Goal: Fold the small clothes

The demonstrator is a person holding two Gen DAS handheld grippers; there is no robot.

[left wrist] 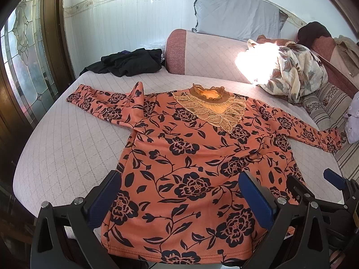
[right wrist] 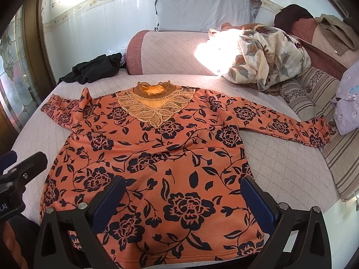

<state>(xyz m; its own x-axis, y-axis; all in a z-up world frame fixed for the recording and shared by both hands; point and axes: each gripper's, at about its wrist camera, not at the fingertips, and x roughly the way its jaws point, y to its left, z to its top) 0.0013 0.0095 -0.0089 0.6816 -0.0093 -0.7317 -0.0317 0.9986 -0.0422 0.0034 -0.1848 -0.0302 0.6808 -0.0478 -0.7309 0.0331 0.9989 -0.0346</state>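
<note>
Nearest the cameras, the orange floral sweater lies flat and face up on the quilted mattress. Its hem is near, and its lace collar points away toward the grey pillow; the sleeves are spread sideways. Both the left gripper and the right gripper hover over the hem, jaws wide apart and grasping nothing. Left of the collar lies a black garment.
</note>
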